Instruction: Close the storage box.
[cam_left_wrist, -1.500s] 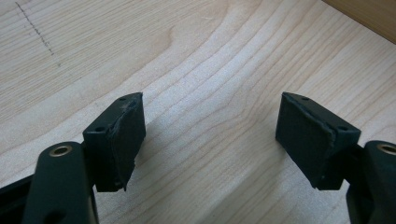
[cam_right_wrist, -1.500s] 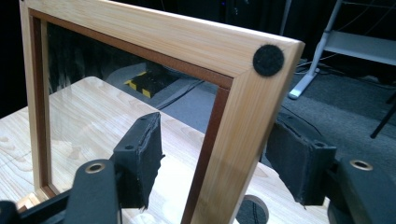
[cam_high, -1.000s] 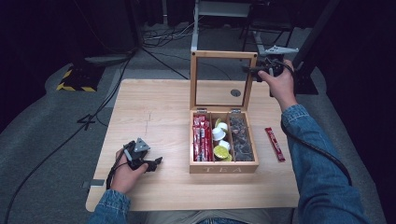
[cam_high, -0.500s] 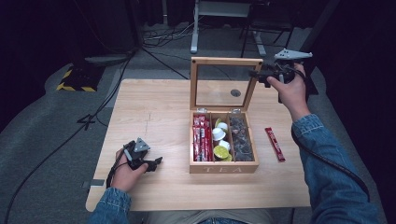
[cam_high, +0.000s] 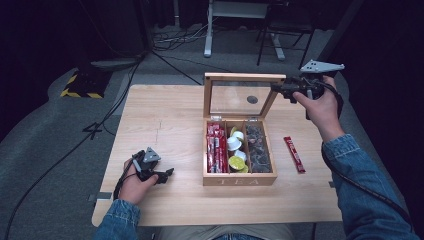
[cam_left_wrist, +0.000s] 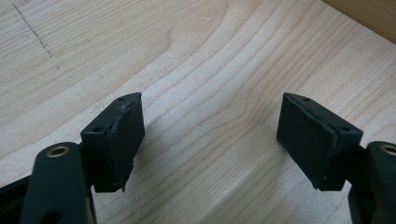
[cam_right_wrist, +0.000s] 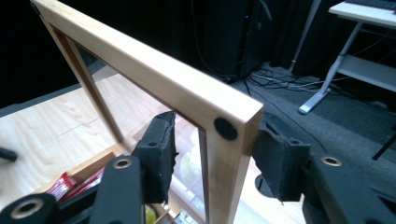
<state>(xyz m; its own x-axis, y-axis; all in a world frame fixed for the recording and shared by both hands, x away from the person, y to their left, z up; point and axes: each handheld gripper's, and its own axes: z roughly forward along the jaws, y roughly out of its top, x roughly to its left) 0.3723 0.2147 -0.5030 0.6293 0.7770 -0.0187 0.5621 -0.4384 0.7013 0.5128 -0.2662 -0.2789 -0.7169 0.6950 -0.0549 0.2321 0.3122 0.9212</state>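
A wooden tea box (cam_high: 239, 180) stands open mid-table, its glass-paned lid (cam_high: 240, 77) raised. My right gripper (cam_high: 276, 89) is at the lid's top right corner. In the right gripper view the lid's corner post (cam_right_wrist: 231, 154) stands between the jaws of the right gripper (cam_right_wrist: 215, 140), which have just been closing. A gap still shows beside the left pad (cam_right_wrist: 159, 154), so they are open around it. My left gripper (cam_high: 167, 174) rests on the table at the front left, and in its own view the left gripper (cam_left_wrist: 210, 126) is open over bare wood.
The box holds red packets (cam_high: 215, 147), white and yellow cups (cam_high: 235, 147) and dark packets (cam_high: 257, 145) in three compartments. One red packet (cam_high: 294, 154) lies on the table right of the box. Cables and a desk frame (cam_high: 240, 30) are on the floor beyond.
The right hand has shifted right and toward the near side. The lid's top rail now sits lower and wider in the high view. The left hand has stayed put.
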